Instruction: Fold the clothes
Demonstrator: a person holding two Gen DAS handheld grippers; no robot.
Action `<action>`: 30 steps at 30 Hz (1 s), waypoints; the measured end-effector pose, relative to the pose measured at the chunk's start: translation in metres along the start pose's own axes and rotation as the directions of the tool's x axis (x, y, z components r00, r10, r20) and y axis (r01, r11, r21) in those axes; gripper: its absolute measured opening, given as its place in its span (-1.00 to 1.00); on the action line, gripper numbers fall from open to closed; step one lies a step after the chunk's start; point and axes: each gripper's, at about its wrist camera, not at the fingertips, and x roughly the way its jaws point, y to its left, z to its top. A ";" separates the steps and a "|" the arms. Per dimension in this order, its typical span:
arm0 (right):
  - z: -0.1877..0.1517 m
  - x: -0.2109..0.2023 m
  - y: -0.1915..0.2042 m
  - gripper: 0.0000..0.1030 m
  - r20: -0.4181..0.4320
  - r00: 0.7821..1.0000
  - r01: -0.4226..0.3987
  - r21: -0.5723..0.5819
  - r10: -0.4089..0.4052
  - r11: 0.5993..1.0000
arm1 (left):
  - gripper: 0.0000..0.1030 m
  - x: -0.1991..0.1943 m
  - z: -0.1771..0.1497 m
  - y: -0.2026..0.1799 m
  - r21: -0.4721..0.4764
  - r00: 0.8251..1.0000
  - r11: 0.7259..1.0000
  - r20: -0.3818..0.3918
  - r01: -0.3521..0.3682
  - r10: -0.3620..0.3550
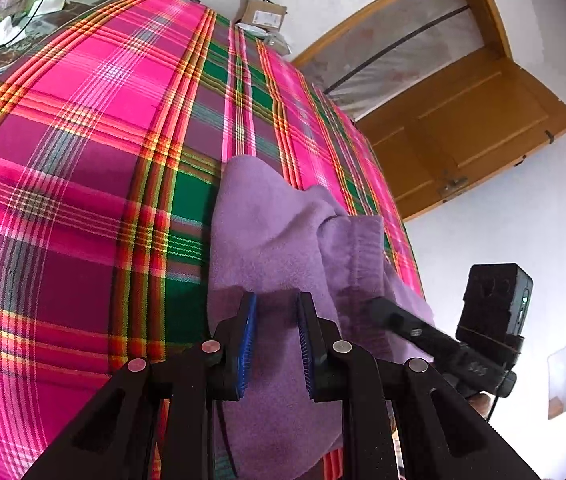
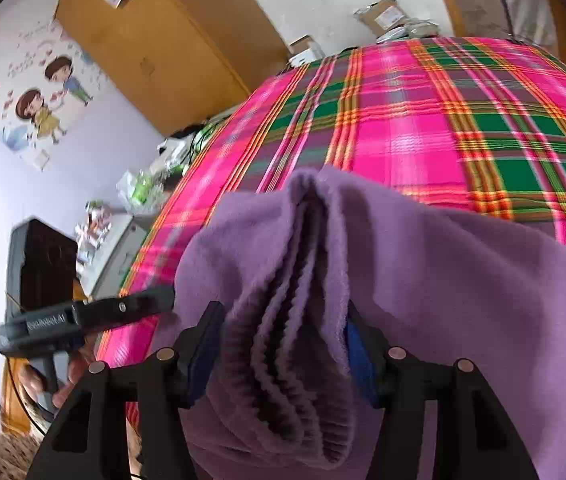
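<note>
A purple fleece garment [image 1: 275, 220] lies bunched on a bed with a pink plaid cover [image 1: 83, 160]. My left gripper [image 1: 277, 300] has its blue pads closed on a fold of the garment, which fills the gap between them. In the right wrist view the garment [image 2: 443, 260] is gathered in several ribbed folds. These folds run between the widely spread jaws of my right gripper [image 2: 283, 312], and the pads do not squeeze them. One finger of the right gripper [image 1: 403, 324] rests on the cloth just right of the left one. The left gripper [image 2: 95, 312] shows at the garment's left edge.
The bed's right edge [image 1: 399, 216] runs close to the garment, with a wooden door [image 1: 463, 128] beyond. Cardboard boxes [image 1: 263, 16] sit past the far end. A side table with cables [image 1: 23, 12] stands at the far left. A wooden wardrobe [image 2: 155, 48] stands against the wall.
</note>
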 end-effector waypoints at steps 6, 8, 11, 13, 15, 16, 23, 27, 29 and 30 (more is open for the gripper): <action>-0.004 0.009 0.002 -0.18 0.004 1.000 0.015 0.011 -0.015 1.000 | -0.62 -0.002 0.000 -0.001 0.002 1.000 1.000 0.008 -0.006 0.006; -0.006 0.007 0.000 -0.35 0.015 1.000 0.019 0.015 -0.019 1.000 | -0.62 -0.002 -0.001 -0.001 0.004 1.000 1.000 0.007 -0.009 0.009; -0.007 0.001 0.000 -0.54 0.040 0.999 0.004 0.028 -0.005 1.000 | -0.62 -0.002 -0.002 0.000 0.001 1.000 1.000 0.006 -0.012 0.012; -0.007 -0.005 0.000 -0.59 0.064 0.998 -0.017 0.033 0.014 0.999 | -0.62 -0.002 -0.002 0.001 -0.002 1.000 1.000 0.006 -0.014 0.014; -0.007 -0.011 0.002 -0.60 0.092 0.995 -0.030 0.033 0.027 0.999 | -0.62 -0.003 -0.002 0.002 -0.002 1.000 1.000 0.007 -0.017 0.017; -0.007 -0.015 0.003 -0.61 0.102 0.994 -0.040 0.037 0.036 0.998 | -0.62 -0.004 -0.002 0.001 -0.002 1.000 1.000 0.009 -0.017 0.017; -0.006 -0.048 -0.007 -0.62 0.179 0.981 -0.091 0.094 0.073 0.991 | -0.62 -0.006 -0.001 -0.006 0.005 1.000 1.000 0.023 -0.002 0.002; -0.014 -0.064 -0.018 -0.62 0.200 0.978 -0.085 0.115 0.061 0.990 | -0.62 0.000 -0.002 -0.014 0.027 1.000 1.000 0.006 -0.003 0.003; -0.018 -0.072 -0.025 -0.61 0.211 0.976 -0.089 0.131 0.059 0.987 | -0.62 0.003 -0.002 -0.016 0.038 1.000 0.999 -0.001 -0.015 0.015; -0.021 -0.075 -0.028 -0.61 0.218 0.974 -0.086 0.137 0.055 0.987 | -0.62 0.005 -0.003 -0.017 0.042 1.000 0.999 -0.003 -0.020 0.020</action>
